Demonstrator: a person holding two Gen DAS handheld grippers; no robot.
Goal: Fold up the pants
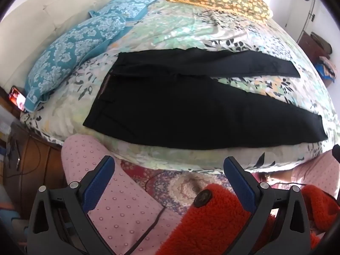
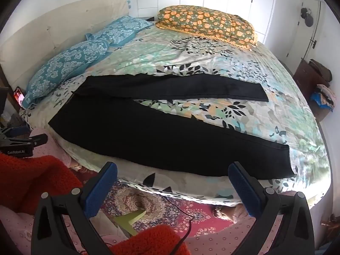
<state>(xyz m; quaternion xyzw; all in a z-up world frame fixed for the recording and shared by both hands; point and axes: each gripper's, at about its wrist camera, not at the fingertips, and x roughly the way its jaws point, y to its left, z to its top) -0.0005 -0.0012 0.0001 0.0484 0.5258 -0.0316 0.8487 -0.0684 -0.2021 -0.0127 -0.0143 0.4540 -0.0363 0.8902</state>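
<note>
The black pants (image 1: 180, 110) lie flat near the bed's front edge (image 2: 191, 193), waistband toward the headboard side, legs spread apart. The left gripper (image 1: 169, 176) and right gripper (image 2: 172, 182) both stand wide and hold nothing. It seems best to grip the near leg at waist and hem, then lay it evenly over the far leg.

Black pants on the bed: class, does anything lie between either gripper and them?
Nothing visible does. The black pants lie flat and uncovered on the floral bedspread. Left gripper and right gripper hover before the near bed edge, jaws open.
</note>
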